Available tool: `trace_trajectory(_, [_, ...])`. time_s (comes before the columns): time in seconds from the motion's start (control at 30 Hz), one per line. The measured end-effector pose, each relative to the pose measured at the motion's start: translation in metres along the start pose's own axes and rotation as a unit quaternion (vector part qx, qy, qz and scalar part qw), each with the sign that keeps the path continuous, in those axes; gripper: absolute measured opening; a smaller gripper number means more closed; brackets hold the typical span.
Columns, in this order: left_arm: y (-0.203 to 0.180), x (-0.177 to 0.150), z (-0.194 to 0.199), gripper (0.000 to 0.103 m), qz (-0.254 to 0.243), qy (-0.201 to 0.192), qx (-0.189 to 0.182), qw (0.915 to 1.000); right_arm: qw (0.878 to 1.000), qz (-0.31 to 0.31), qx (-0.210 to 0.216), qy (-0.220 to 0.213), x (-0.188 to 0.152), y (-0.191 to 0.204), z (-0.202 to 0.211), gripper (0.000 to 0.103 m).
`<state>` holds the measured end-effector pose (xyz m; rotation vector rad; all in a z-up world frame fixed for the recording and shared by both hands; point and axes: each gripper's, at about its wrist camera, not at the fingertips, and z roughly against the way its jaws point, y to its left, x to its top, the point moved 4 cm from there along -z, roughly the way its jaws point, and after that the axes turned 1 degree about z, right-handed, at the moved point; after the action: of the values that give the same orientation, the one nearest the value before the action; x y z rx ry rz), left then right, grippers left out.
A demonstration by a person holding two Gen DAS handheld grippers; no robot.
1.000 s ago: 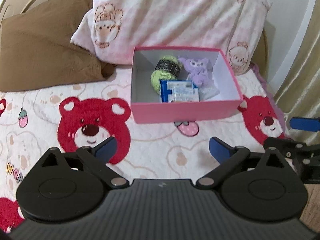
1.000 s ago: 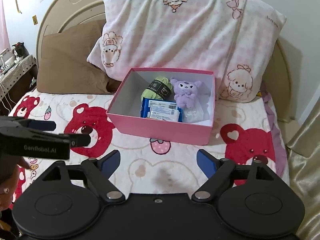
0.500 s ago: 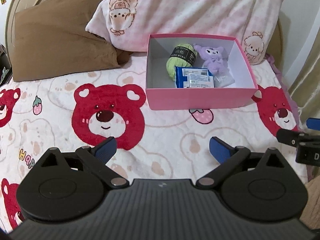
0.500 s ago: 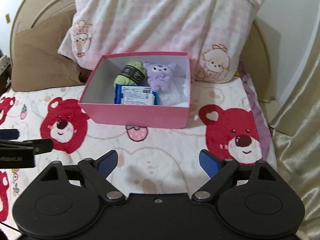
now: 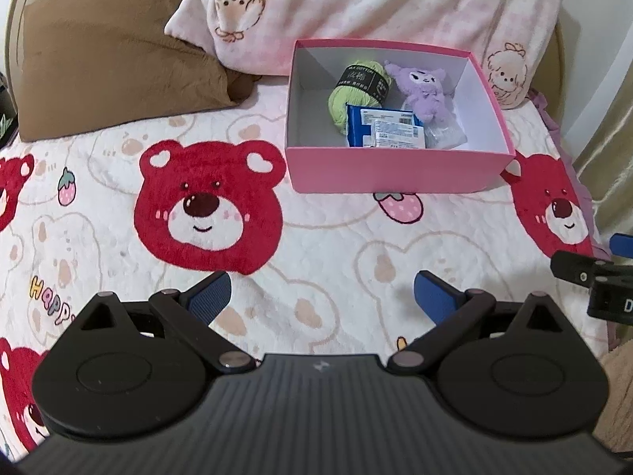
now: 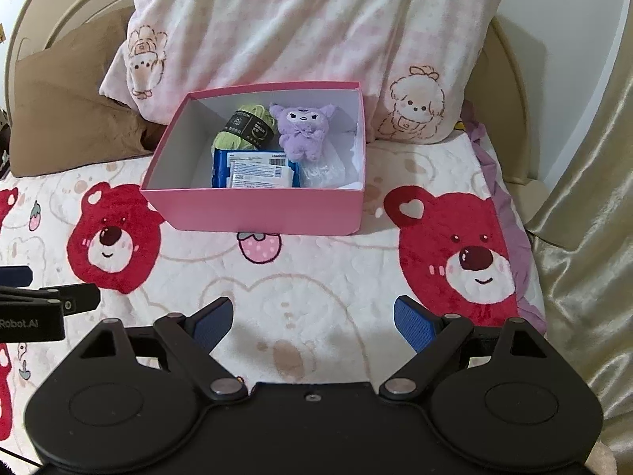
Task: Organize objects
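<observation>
Pulling back from the box (image 5: 399, 174): over the last second both views are widening, the box is sitting farther off and more bedspread (image 5: 324, 245) is showing near the cameras. Both grippers are backing away empty. Left gripper (image 5: 321, 295) is hanging with fingers spread wide, nothing between them; right gripper (image 6: 312, 318) is the same, wide apart and empty. Each is peeking into the other's view at the side edge.

Meaning for the task, as a judgement: the sorting is looking done or nearly done, since nothing loose is lying on the bedspread in either view and everything small is sitting inside the box.

The bed is filling the scene, covered in a white bedspread with red bears and strawberries. At the far end a pink pillow (image 6: 308, 35) is leaning on the headboard, a brown pillow (image 5: 114, 55) lying to its left. Gold curtain (image 6: 585, 237) is hanging at the right.

The box is standing open at the far middle of the bed, just in front of the pink pillow. Inside: green yarn (image 6: 241, 128) far left, purple plush (image 6: 302, 130) to its right, blue packet (image 6: 253, 168) at the near wall, clear bag (image 6: 324, 172) near right.
</observation>
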<state>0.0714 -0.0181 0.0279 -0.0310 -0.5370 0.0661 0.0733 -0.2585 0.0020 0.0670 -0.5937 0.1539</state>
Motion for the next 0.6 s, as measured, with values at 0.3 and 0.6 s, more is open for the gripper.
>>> trace_trajectory(0.3, [0.0042, -0.0015, -0.0032, 0.1, 0.007, 0.009, 0.004, 0.9999, 1.0, 0.005, -0.013, -0.001, -0.0002, -0.0017, -0.0005, 0.091])
trace_trajectory(0.6, [0.0024, -0.0014, -0.0013, 0.1, -0.002, 0.007, 0.009, 0.9999, 1.0, 0.006, -0.015, 0.0, -0.0004, -0.002, -0.0007, 0.091])
